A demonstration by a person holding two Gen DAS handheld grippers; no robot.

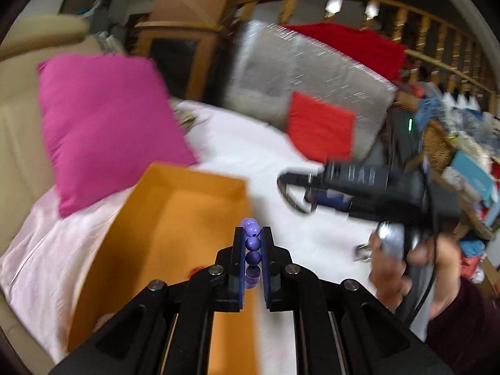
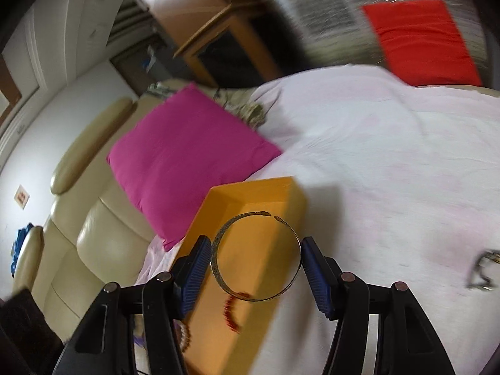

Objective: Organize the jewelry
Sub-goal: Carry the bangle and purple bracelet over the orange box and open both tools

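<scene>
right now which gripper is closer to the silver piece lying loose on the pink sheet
Right. The right gripper, shut on the gold bangle, hangs over the orange box, the silver piece just off its side. The left gripper, holding purple beads, sits farther across.

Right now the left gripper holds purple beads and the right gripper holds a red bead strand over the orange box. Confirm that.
Wrong on one point: the right gripper holds an open metal bangle, as the right wrist view shows. The red bead strand lies in the orange box. The left gripper does hold purple beads.

pink pillow [image 1: 106,125] | red cushion [image 2: 422,40] — against grey cushion [image 1: 312,72] | pale sheet [image 2: 390,156] | cream sofa [image 2: 103,237]
</scene>
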